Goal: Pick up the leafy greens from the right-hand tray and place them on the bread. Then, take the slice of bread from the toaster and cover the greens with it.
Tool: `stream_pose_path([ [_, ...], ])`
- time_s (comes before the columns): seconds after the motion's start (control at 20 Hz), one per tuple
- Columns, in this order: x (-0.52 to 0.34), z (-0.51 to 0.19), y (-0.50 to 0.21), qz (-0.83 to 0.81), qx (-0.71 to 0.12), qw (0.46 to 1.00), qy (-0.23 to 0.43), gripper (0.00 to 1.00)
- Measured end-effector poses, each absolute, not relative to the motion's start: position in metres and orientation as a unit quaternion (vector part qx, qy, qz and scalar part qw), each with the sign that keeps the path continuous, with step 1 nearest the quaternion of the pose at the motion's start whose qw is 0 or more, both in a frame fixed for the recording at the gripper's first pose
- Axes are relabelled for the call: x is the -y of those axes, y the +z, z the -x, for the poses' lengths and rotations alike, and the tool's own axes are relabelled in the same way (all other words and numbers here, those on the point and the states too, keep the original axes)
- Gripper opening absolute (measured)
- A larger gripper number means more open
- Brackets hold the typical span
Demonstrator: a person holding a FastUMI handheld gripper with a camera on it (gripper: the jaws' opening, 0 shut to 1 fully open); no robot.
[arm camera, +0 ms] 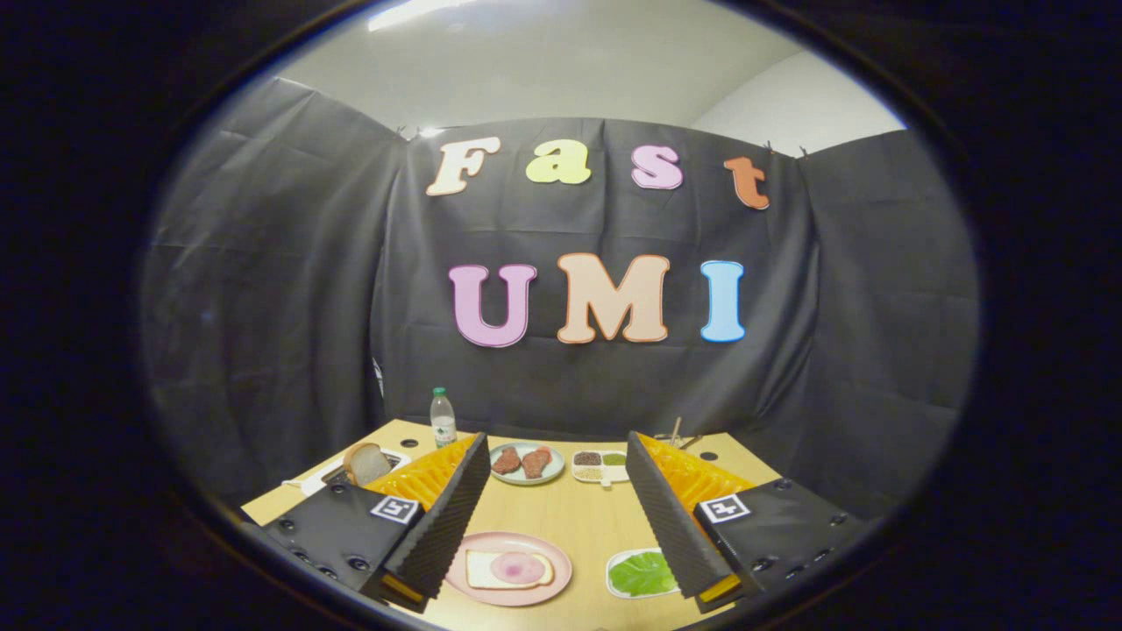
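While tool [557, 508] gapes wide, empty, crinkled leafy greens [642, 575] lie flat beside ribbed right finger [671, 517].

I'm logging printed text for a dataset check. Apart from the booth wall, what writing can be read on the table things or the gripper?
Bottle: label too small to read.
Gripper, fingers open, holding nothing: square black-and-white markers, no words.
Pink plate, greens tray: no text.

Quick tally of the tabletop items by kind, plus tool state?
Plates: 2, pink plate with bread, grey plate with meat
Trays: 2, greens tray, divided tray
Toaster: 1
Water bottle: 1
Total: 6
Tool: open, holding nothing, above the table.
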State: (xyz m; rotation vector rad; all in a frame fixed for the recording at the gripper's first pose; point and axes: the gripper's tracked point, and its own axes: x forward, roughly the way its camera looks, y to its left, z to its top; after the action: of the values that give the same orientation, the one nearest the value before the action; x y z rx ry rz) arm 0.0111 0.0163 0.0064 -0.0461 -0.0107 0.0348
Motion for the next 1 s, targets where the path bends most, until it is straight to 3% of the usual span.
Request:
stream_pose_path([
  [0.5, -0.021, -0.036, -0.013, 0.006, -0.026, 0.998, 0.059, 1.0],
  [1.0, 0.049, -0.07, -0.069, 0.035, -0.149, 0.981, 0.121, 0.98],
])
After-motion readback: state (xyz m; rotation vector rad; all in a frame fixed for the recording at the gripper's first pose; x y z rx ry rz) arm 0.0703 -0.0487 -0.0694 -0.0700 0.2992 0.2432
